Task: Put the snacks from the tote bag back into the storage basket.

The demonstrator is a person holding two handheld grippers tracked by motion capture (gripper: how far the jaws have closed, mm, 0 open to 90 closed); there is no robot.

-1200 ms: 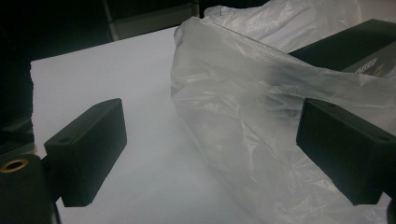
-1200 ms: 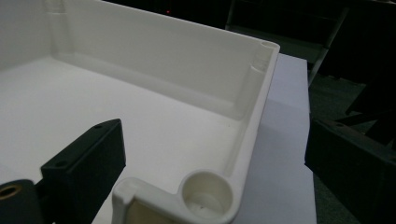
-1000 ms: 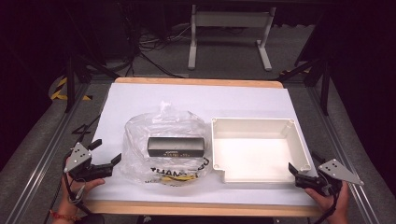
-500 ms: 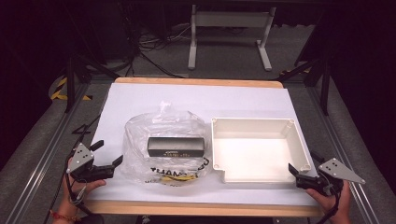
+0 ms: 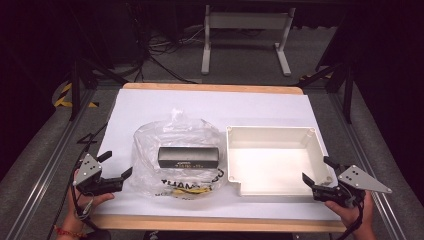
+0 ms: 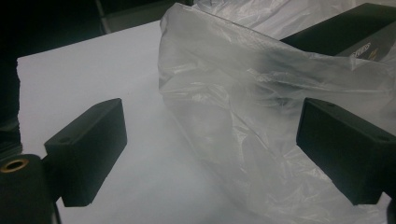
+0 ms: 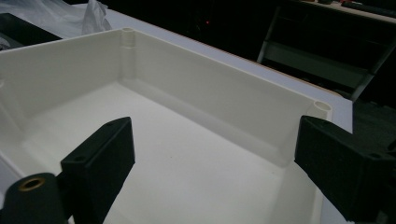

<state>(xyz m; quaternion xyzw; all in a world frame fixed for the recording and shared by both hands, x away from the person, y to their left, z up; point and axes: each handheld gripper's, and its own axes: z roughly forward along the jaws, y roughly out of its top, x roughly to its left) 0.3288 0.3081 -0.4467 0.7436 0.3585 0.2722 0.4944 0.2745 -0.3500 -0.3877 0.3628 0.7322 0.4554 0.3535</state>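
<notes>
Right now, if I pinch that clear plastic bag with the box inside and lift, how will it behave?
The plastic bag looks thin and crinkled, so it will likely flop and stretch. The black box inside would probably slide and sag to the lowest point. The glossy film may slip.

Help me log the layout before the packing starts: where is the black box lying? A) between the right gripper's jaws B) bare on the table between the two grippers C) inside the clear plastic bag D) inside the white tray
C: in the high view the black box lies wrapped in the clear plastic bag, left of the empty white tray.
</notes>
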